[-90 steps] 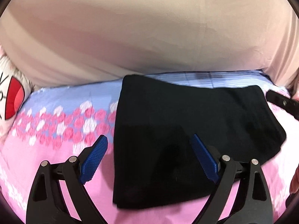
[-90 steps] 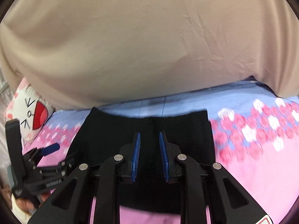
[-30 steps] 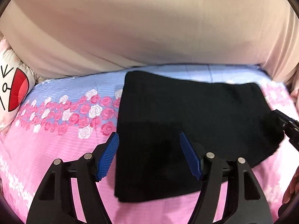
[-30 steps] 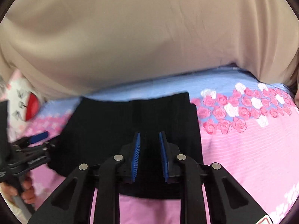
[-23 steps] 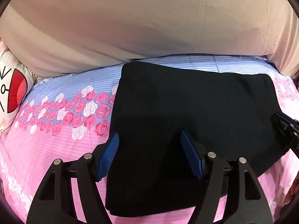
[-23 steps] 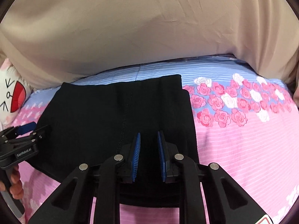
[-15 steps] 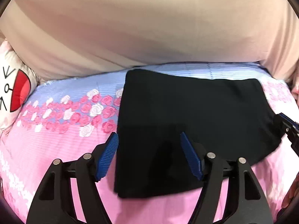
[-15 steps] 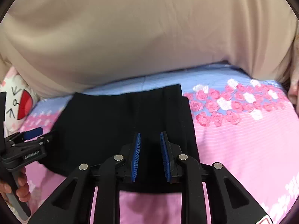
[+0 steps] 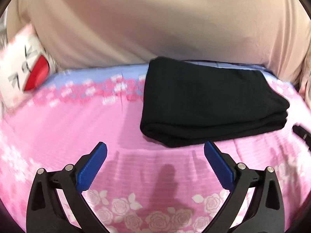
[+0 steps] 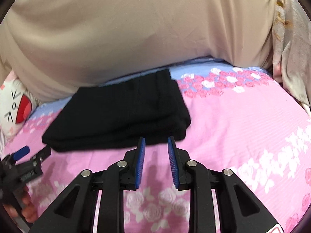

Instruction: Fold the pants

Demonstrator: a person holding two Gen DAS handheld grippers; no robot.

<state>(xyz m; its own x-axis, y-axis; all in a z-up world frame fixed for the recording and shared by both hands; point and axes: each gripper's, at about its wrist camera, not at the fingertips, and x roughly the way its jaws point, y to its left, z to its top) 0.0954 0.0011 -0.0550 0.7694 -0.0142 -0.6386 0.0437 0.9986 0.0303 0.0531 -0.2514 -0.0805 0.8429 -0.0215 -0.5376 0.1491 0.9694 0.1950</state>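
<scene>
Pants (image 9: 210,101), beyond the wide-spread left gripper (image 9: 155,151) and narrow-gapped, empty right gripper (image 10: 156,141), lie as a folded stack on the pink bedspread (image 9: 77,128), probably soft, light and limp, best pinched at the near layered edge.

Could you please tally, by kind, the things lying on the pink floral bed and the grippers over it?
Folded black pants: 1
White cartoon-face pillow: 1
Black two-finger grippers with blue pads: 2, left gripper, right gripper
Total: 4
</scene>
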